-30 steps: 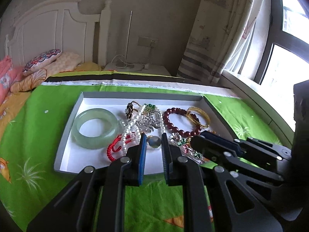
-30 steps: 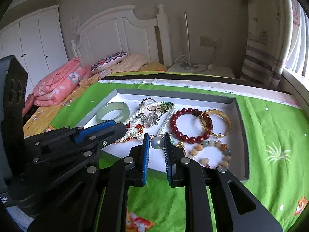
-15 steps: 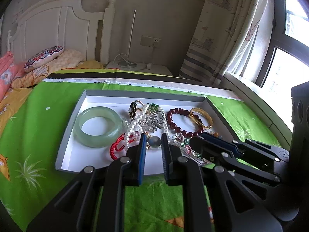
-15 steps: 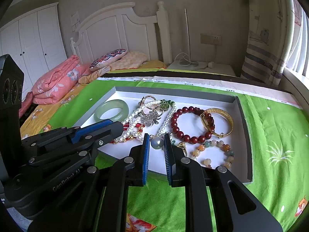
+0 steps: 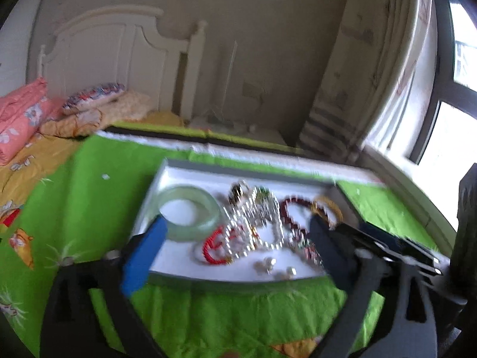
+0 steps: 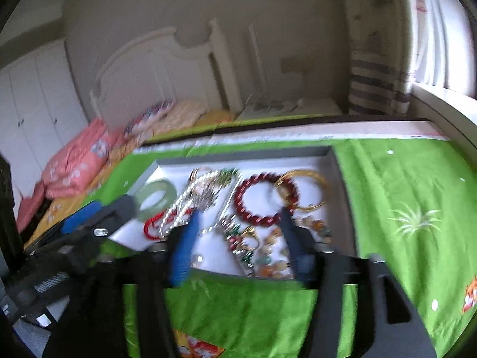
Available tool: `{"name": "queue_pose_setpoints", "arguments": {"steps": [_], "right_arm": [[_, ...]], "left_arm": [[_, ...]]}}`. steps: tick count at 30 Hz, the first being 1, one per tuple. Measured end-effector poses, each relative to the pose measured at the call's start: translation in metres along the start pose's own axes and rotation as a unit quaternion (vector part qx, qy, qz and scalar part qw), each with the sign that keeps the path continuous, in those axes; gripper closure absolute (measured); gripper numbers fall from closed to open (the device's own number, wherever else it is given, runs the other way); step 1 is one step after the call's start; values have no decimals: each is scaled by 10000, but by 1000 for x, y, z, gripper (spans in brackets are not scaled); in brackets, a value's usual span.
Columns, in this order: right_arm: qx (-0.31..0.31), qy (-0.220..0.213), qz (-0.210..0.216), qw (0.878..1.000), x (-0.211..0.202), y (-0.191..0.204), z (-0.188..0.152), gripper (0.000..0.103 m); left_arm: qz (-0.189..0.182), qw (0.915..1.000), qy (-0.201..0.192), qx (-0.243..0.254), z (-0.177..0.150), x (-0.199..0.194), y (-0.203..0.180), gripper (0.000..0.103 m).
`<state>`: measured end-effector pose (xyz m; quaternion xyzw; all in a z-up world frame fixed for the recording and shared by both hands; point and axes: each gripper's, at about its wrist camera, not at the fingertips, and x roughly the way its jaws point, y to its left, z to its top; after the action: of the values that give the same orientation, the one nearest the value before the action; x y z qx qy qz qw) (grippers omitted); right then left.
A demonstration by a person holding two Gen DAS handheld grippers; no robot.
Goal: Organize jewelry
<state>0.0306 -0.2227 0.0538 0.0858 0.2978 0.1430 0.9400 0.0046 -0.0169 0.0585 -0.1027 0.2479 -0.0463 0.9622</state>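
On the green bedspread [image 6: 402,197], a shallow white tray [image 5: 190,168] holds the tangle of jewelry, and both grippers hang over its near edge with their fingers spread wide and nothing between them. The left gripper [image 5: 235,256] frames the middle of the pile: the pale green jade bangle [image 5: 187,213] lies just ahead of its left finger, the pearl necklace [image 5: 253,223] and red cord bracelet [image 5: 214,246] run straight out between the fingers. The right gripper [image 6: 238,235] looks over the tray's right half, where the dark red bead bracelet [image 6: 265,198] sits directly ahead, overlapping the gold bangle [image 6: 310,188], with a multicoloured bead bracelet [image 6: 277,256] close in by its right finger. The pearl strand's long axis runs away from the fingers, toward the headboard [image 6: 155,68], so a grip across it seems the natural approach; the left gripper looks the nearer to it. Motion blur hides whether the pieces are knotted together.
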Motion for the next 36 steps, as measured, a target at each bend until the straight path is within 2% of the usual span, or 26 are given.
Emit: {"name": "queue_pose_setpoints", "arguments": {"steps": [1,3,6,9,11,13,17,22,36], "right_arm": [[36,-81,-85,9999,-5,-2,0,19],[45,-118,-248,9996,-11,-4,-3,17],[44,-45,-539,9985,-14,-2,-7,17],[-55,65,-821,9966,-15,4,-12,17],[-216,101,-890,9957,-13,10,-13,17],[-348,171,-957,9947,-10,16,-15,17],[-475,349,-1284,9900,-2,21,-16,17],[-493,284,-1236,9907,-4,20,-17,17],[-426,196,-1215,9915,-8,18,-17,17]], "left_arm": [[54,9997,-213,-98,2,-8,4,2],[259,9986,-410,-210,5,-17,11,2],[562,9976,-345,-196,7,-21,17,2],[956,9945,-409,145,4,-26,12,2],[1157,9905,-465,572,1,-28,3,2],[1028,9909,-342,795,-4,-27,-4,2],[900,9918,-138,901,-6,-20,-7,2],[926,9925,44,794,-7,-14,-3,2],[809,9930,114,854,-9,-11,-4,2]]}}
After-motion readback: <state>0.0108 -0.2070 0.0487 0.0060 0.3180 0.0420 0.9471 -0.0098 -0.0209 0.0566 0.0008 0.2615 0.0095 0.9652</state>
